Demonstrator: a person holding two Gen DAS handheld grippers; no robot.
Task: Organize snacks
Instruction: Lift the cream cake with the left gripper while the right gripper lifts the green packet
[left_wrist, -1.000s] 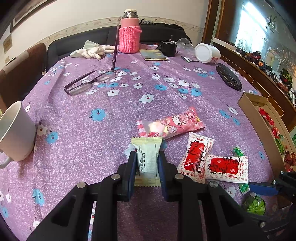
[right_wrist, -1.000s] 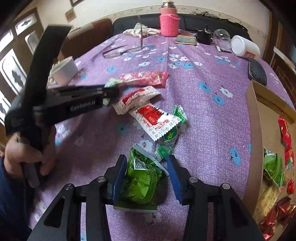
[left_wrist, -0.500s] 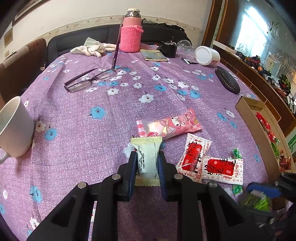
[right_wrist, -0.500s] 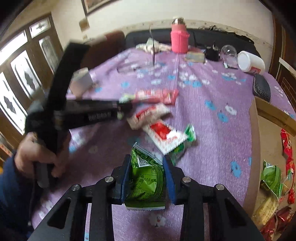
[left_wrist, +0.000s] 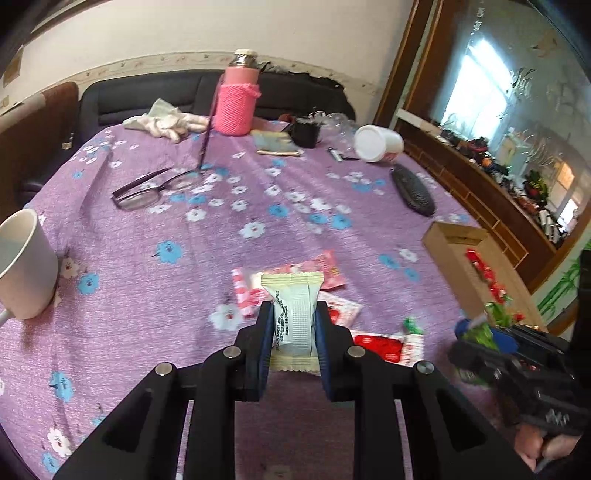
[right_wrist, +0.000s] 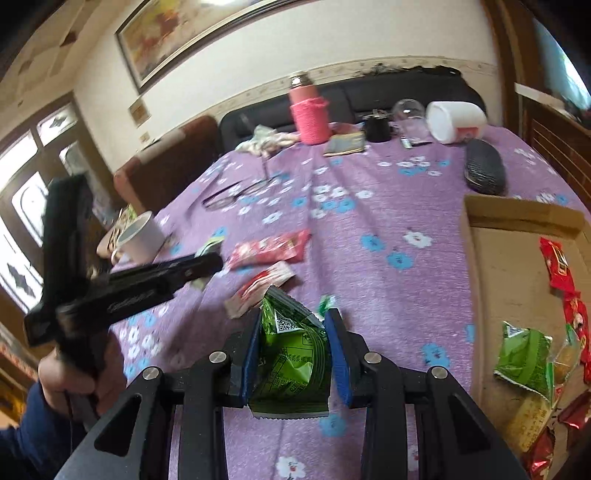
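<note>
My left gripper is shut on a pale green and white snack packet, held upright just above the purple tablecloth. My right gripper is shut on a crumpled green snack packet, lifted off the cloth. In the left wrist view the right gripper hangs near the cardboard box. A pink packet and red-and-white sachets lie on the cloth under the left gripper. The box holds several red and green packets.
A white mug stands at the left edge. Glasses, a pink knitted bottle, a tipped white jar and a black case lie farther back. A person's hand holds the left gripper.
The right jaws closed on the green packet and lifted it, swinging toward the box. The left gripper rose with its pale packet off the cloth.
</note>
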